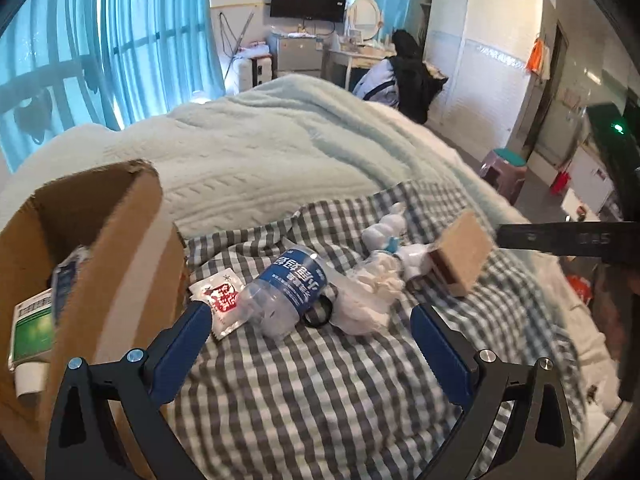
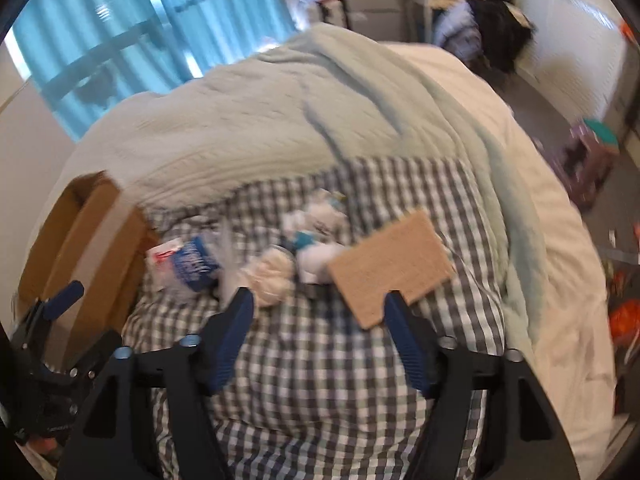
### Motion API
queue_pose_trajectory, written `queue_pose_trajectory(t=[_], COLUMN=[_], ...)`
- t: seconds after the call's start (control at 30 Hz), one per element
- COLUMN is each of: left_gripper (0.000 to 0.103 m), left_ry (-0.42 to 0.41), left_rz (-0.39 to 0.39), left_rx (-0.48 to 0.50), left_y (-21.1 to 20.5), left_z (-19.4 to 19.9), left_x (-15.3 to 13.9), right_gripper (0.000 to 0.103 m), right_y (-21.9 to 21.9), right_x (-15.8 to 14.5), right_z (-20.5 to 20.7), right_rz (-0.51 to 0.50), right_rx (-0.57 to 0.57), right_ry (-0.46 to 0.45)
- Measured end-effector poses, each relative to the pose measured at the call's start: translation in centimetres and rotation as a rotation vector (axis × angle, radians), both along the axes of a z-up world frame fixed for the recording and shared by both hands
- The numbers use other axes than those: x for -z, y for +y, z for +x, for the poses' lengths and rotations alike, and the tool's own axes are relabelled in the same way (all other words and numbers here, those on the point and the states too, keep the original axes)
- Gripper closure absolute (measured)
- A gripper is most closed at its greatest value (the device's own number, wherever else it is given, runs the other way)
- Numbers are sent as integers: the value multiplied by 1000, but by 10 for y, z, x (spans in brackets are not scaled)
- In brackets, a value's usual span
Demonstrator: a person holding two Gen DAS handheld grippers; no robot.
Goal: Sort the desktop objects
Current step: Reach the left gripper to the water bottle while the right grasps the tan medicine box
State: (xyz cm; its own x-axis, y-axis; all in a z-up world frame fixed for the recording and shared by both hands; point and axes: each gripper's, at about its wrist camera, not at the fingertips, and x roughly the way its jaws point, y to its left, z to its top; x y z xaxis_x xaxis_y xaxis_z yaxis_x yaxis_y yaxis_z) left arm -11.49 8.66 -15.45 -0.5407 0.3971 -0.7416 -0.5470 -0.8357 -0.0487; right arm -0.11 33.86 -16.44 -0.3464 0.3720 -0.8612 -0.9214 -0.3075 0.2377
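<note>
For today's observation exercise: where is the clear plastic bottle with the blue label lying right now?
In the left wrist view, the bottle lies on its side on the checked cloth, between the red-and-white sachet and crumpled white wrapping.

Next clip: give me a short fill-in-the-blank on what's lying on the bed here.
1. The crushed clear plastic bottle has a ___ label.
2. The open brown cardboard box holds a green-and-white ___.
3. The clutter lies on a grey-and-white ___ cloth.

Missing words: blue; tube; checked
</note>
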Motion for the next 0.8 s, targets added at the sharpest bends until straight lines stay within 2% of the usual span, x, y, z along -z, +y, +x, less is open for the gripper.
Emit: queue_pose_trajectory(t=[0.07, 0.17, 0.23, 0.33, 0.43, 0.53, 0.6, 0.73, 0.8], left_gripper=[1, 1, 1, 1, 1, 1, 1, 1, 1], left_ry=[-17, -64, -61, -39, -39, -43, -52, -73, -97], left_rz=[-22, -34, -48, -93, -117, -125, -138, -150, -145], left_rx=[-28, -64, -79, -82, -67, -45, -37, -39, -41], left_y=[4, 8, 9, 12, 15, 18, 22, 25, 26], left_z=[-13, -33, -41, -53, -62, -68, -75, -84, -87], left_x=[14, 35, 44, 58, 68, 77, 85, 98, 103], right_gripper=[18, 18, 18, 13, 12, 11, 6, 5, 5], right_y=[9, 28, 38, 49, 59, 70, 75, 82, 82], right_x=[15, 38, 51, 63, 72, 77, 81, 96, 105], right_z=[13, 26, 29, 28, 22, 11, 7, 11, 17], right_rz=[-57, -167, -212, -263, -287, -278, -277, -345, -375], right_rx=[89, 225, 288, 341, 357, 360, 361, 386, 396], right_ry=[29, 104, 135, 186, 219, 159, 127, 81, 115])
